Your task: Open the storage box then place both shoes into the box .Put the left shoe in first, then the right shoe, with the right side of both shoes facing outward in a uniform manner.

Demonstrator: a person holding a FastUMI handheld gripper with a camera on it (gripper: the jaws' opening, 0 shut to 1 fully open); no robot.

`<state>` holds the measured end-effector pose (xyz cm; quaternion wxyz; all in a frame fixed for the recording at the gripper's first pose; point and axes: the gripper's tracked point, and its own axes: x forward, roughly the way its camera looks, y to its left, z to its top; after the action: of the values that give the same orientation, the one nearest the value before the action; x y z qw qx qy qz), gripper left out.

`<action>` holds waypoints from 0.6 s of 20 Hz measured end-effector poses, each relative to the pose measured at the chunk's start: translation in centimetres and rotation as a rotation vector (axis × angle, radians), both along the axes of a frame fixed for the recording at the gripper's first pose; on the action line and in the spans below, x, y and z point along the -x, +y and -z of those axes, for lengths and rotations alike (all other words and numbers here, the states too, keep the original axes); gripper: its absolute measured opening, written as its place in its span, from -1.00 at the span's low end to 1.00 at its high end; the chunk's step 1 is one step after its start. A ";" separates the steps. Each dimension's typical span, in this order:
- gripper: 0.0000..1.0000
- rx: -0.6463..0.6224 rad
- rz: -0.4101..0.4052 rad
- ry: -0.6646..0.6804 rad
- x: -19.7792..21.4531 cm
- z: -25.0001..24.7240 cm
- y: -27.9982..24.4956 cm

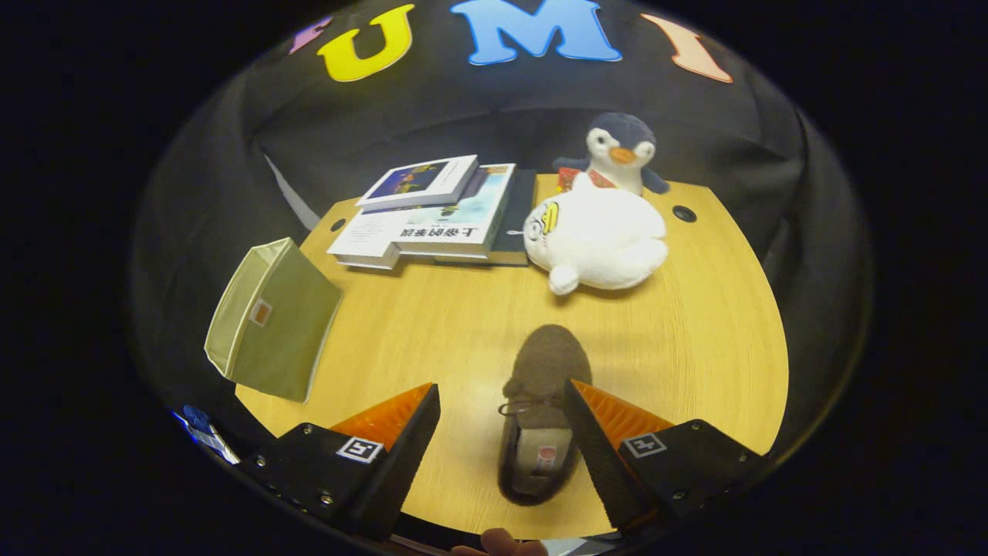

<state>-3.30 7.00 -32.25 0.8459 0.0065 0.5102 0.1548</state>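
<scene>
A brown shoe (542, 409) with a lace bow lies on the wooden table (695, 347), toe pointing away, heel toward me. My gripper (502, 401) hovers above it, open, with the shoe between the fingers and close against the right finger (598, 432); neither finger presses on it. The left finger (401, 432) stands apart from the shoe over bare table. A green fabric storage box (270, 320) sits at the table's left edge, beyond and left of the left finger, its opening facing left and away.
A stack of books (436, 212) lies at the back of the table. A white plush toy (598, 235) lies beside it, with a penguin plush (621, 150) behind. A fingertip (502, 543) shows below the shoe's heel.
</scene>
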 end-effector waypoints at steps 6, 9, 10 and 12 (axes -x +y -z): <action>0.94 0.075 0.015 0.087 1.9 4.3 -4.2; 0.94 0.102 0.042 0.131 2.3 6.4 -5.5; 0.94 0.099 0.046 0.146 2.3 6.9 -5.6; 0.89 0.111 0.062 0.160 1.9 8.1 -6.1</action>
<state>-5.25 0.94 -40.38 0.8058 -0.0122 0.5836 0.0994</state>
